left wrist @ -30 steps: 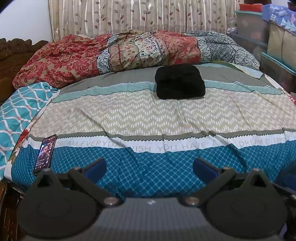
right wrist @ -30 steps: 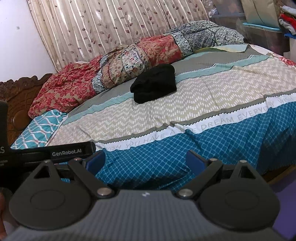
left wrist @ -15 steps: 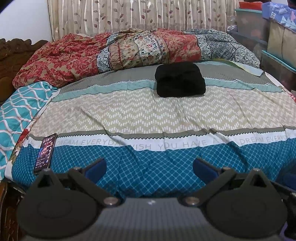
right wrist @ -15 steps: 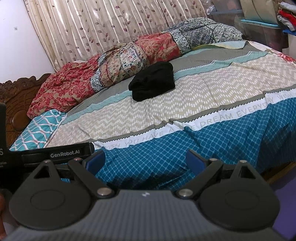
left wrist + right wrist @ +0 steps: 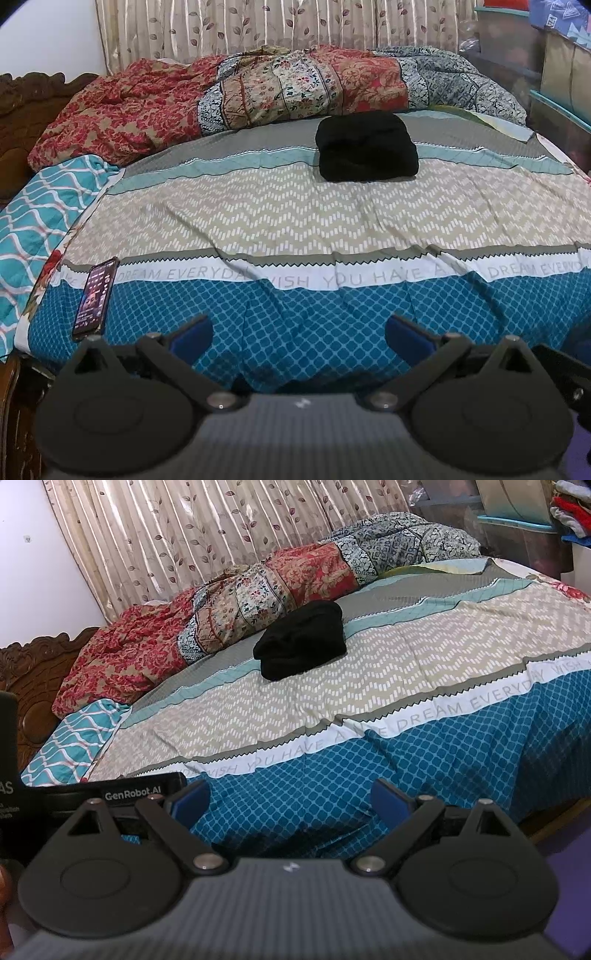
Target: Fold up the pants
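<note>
— Where are the pants (image 5: 367,147) right now?

— Far across the bed (image 5: 295,214) from me, a compact black bundle lying on the grey and pale-teal stripes, just in front of the heaped red quilt (image 5: 229,96) by the curtain. Nothing touches them. They look folded into a thick block, so I judge the folding done, or very nearly.

— And your fingers?

— Both pairs are spread wide and hold nothing. My left gripper (image 5: 297,334) hangs over the blue edge of the bedcover; my right gripper (image 5: 290,801) does the same from a slanted angle, with the pants (image 5: 301,642) up and to the left of centre in its view. Only blue cloth shows between the pads.

— Why hold them back there, apart from the bundle?

— My guess: a loose fold topples if it is nudged, so standing off at the near edge leaves it alone. Wide-spread fingers also suit a fresh grab, should a corner need tucking.

— Anything near you to mind?

— A phone (image 5: 94,297) lies on the bed's near left corner, screen lit, close to my left fingers. I would steer clear of it.
</note>
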The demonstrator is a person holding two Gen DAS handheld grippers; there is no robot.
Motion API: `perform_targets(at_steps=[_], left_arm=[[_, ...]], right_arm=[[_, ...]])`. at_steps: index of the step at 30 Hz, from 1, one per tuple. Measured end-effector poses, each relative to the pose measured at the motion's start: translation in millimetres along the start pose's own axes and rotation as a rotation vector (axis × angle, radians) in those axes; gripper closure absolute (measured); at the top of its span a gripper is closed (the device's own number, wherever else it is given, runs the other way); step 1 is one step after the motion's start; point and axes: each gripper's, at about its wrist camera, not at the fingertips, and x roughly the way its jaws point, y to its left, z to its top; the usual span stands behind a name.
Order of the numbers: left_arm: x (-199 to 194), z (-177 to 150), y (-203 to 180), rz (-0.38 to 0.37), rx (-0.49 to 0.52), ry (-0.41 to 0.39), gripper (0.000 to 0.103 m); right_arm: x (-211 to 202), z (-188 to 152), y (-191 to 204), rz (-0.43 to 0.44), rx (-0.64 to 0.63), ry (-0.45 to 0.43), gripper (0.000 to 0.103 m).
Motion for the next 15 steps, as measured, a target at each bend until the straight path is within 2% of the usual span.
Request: perform_targets(at_steps=[15], left_arm=[[3.9, 1.5, 4.7, 0.023, -0.013, 0.007, 0.000]], right_arm=[[-11.2, 1.7, 7.8, -0.029, -0.041, -0.077, 0.008]])
